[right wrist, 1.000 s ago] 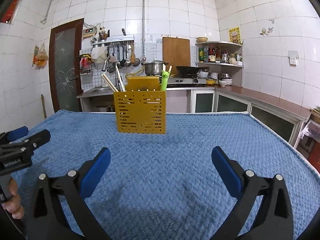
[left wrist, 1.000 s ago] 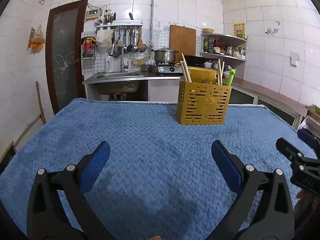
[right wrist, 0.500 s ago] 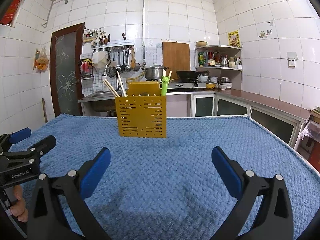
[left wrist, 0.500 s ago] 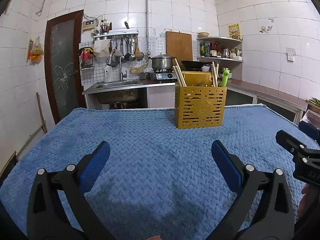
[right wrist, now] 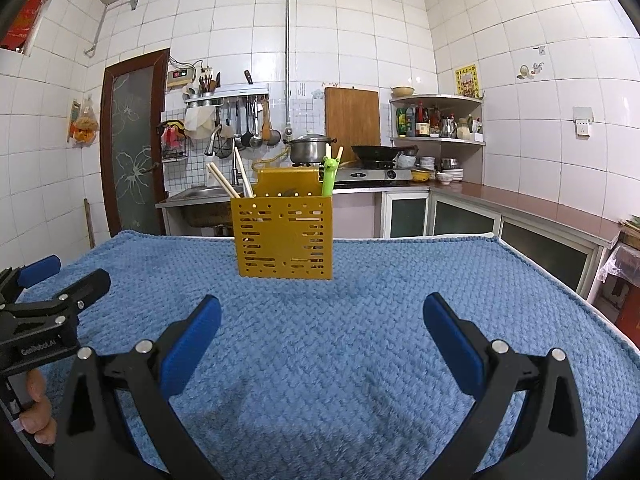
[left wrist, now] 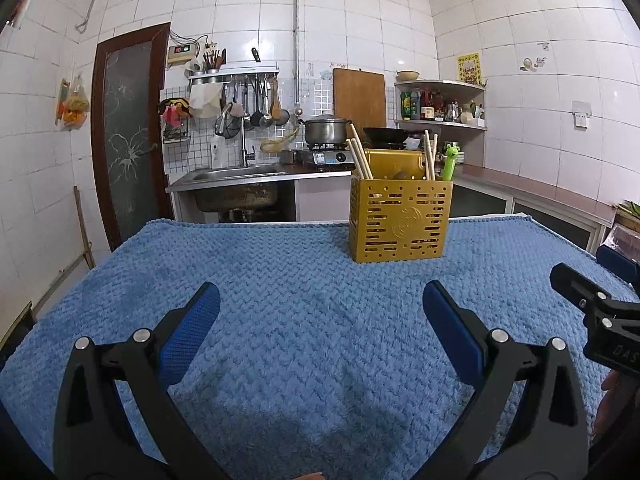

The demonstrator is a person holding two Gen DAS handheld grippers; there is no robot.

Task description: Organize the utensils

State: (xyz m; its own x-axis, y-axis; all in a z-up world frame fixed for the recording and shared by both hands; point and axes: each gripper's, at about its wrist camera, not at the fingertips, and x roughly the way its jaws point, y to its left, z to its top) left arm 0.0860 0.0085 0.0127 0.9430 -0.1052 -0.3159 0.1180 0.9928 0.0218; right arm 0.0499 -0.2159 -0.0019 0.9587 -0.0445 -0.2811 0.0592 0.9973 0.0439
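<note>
Blue knit cloth (left wrist: 304, 320) covers the whole table in the left wrist view. Left gripper (left wrist: 322, 312) hangs above it, tongs spread wide apart, nothing between the blue pads (left wrist: 188, 336). Yellow perforated utensil holder (left wrist: 400, 220) stands upright on the cloth near the far edge, ahead and right of centre, well apart from the gripper. Wooden chopsticks (left wrist: 360, 158) lean out of its left end, more sticks and a green frog-topped utensil (left wrist: 449, 164) stick up at its right end. Right gripper (left wrist: 592, 300) pokes in at the right edge, over the cloth. Behind the table: steel sink (left wrist: 236, 184), pot (left wrist: 325, 130) on a stove.

Right wrist view: right gripper (right wrist: 322, 316) above the cloth (right wrist: 320, 340), tongs likewise wide apart, empty. Holder (right wrist: 285, 236) sits upright, ahead and slightly left of centre, far side of the table. Chopsticks (right wrist: 224, 184) lean left, green utensil (right wrist: 330, 176) at its right rear corner. Left gripper (right wrist: 48, 292) shows at the left edge, a hand (right wrist: 38, 412) gripping its handle low in the corner.
</note>
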